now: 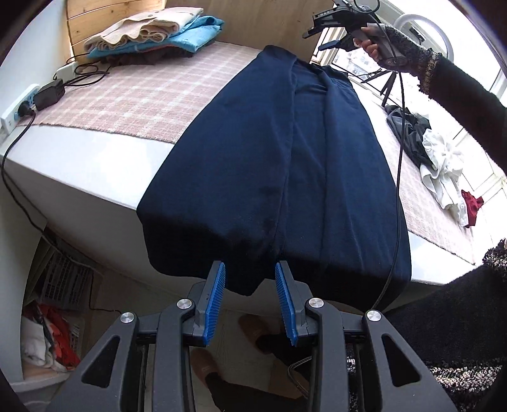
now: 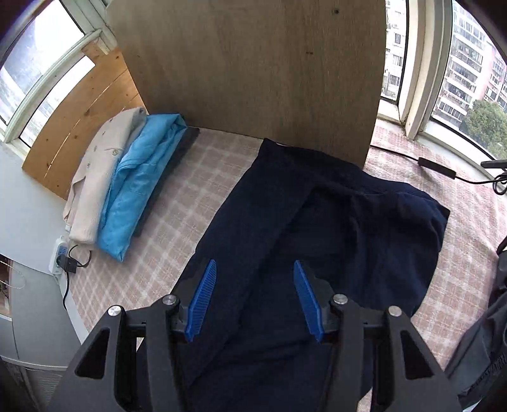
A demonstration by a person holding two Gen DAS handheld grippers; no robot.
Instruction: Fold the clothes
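Note:
A dark navy garment (image 1: pixel 279 164) lies lengthwise on the pink plaid cloth of the table (image 1: pixel 133 95), its near end hanging over the table's front edge. It also shows in the right wrist view (image 2: pixel 317 228), partly folded along its length. My left gripper (image 1: pixel 250 272) is open and empty, its blue pads either side of the hanging hem, just below it. My right gripper (image 2: pixel 255 269) is open and empty, held above the garment's middle. The right gripper also shows in the left wrist view (image 1: pixel 329 28), raised high above the garment's far end.
A stack of folded clothes, beige on light blue (image 2: pixel 120 177), sits at the table's far left. A power strip with plugs (image 1: pixel 19 111) lies at the left edge. Loose white, grey and red clothes (image 1: pixel 440 164) lie at the right. A wooden board (image 2: pixel 253 69) stands behind. Baskets (image 1: pixel 60 282) sit below.

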